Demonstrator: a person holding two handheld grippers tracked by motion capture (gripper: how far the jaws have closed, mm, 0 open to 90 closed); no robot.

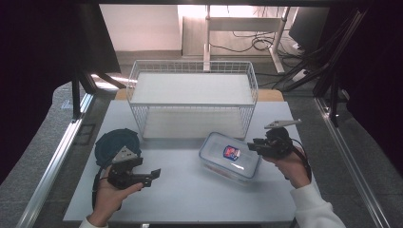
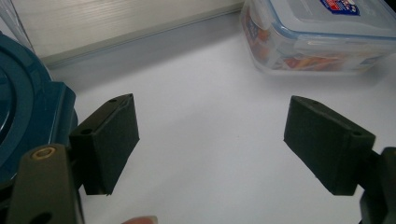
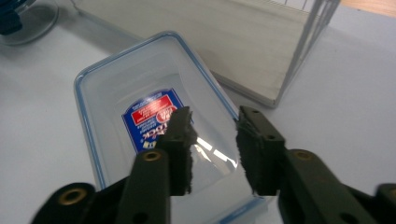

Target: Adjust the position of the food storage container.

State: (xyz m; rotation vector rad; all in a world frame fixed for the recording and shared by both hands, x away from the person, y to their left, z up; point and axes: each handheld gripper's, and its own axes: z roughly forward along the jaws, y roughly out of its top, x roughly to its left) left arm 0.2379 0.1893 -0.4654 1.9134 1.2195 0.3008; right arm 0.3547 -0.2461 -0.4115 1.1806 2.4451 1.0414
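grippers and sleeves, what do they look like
Both grippers, the left gripper and the right gripper, are black with blocky dark pads, brass-coloured rivets, a grey three-cornered plate on top and a black cable. A white sleeve covers the right forearm.

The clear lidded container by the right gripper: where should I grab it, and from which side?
Grip the clear container across a narrow end, probably the end nearest the right gripper, coming from its right side with the jaws low around the blue-edged lid rim. The flat, broad lid looks too wide to span, and the wire basket crowds its far side.
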